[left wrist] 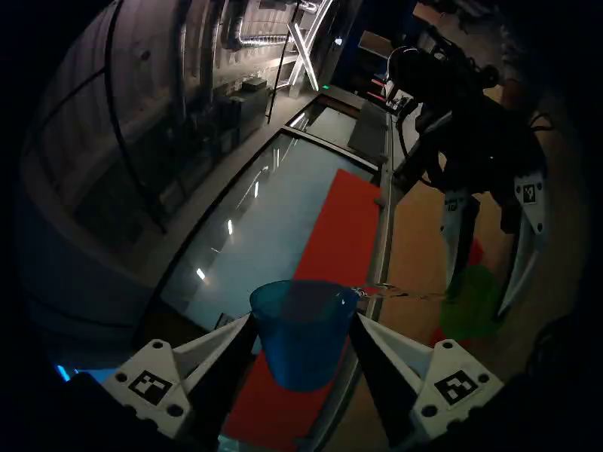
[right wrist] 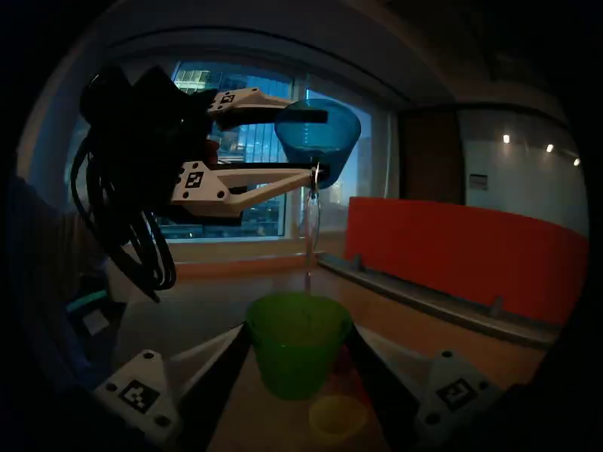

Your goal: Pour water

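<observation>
My left gripper [left wrist: 301, 320] is shut on a blue translucent cup [left wrist: 301, 346], which it holds tipped on its side. In the right gripper view this blue cup [right wrist: 318, 139] hangs high in the left gripper [right wrist: 319, 147]. A thin stream of water [right wrist: 310, 233] falls from its rim into the green cup [right wrist: 298, 343] directly below. My right gripper [right wrist: 299, 331] is shut on that green cup and holds it upright. In the left gripper view the water [left wrist: 399, 294] runs across to the green cup [left wrist: 471, 305], which sits in the right gripper [left wrist: 478, 300].
A wooden table [right wrist: 218, 301] lies under the cups, with a yellow round piece [right wrist: 337, 416] and a red one [right wrist: 348, 371] beneath the green cup. An orange panel [right wrist: 467, 248] borders the table on the right. A large window [right wrist: 256, 151] stands behind. Black cables [right wrist: 143, 248] hang from the left gripper.
</observation>
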### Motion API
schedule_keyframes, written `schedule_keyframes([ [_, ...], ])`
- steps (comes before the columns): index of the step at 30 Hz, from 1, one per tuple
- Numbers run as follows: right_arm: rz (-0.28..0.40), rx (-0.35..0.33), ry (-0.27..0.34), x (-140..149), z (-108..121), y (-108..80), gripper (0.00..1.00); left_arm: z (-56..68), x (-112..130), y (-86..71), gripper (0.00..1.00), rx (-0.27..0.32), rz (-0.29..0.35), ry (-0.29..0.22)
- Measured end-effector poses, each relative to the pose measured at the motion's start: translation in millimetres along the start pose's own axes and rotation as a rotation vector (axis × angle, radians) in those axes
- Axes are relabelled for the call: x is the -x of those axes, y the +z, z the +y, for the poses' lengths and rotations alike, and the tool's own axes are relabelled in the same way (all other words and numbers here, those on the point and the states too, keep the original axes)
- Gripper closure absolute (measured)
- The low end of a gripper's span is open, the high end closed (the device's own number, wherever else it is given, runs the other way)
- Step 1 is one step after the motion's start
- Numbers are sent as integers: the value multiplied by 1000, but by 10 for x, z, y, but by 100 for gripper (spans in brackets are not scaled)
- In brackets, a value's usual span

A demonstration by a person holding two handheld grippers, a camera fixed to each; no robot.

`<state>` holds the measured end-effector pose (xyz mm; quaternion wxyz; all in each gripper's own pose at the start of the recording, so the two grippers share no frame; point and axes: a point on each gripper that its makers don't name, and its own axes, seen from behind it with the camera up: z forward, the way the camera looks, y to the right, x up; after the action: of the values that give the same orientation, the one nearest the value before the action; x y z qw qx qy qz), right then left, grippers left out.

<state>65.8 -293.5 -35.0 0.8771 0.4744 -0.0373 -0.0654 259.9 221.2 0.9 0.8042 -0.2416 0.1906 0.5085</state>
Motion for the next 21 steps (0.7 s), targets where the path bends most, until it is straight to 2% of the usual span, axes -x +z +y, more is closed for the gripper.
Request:
schedule_keyframes([
  [21, 7, 10, -6, -49, 8, -43, 8, -46, -134, -39, 16, -11, 6, 107],
])
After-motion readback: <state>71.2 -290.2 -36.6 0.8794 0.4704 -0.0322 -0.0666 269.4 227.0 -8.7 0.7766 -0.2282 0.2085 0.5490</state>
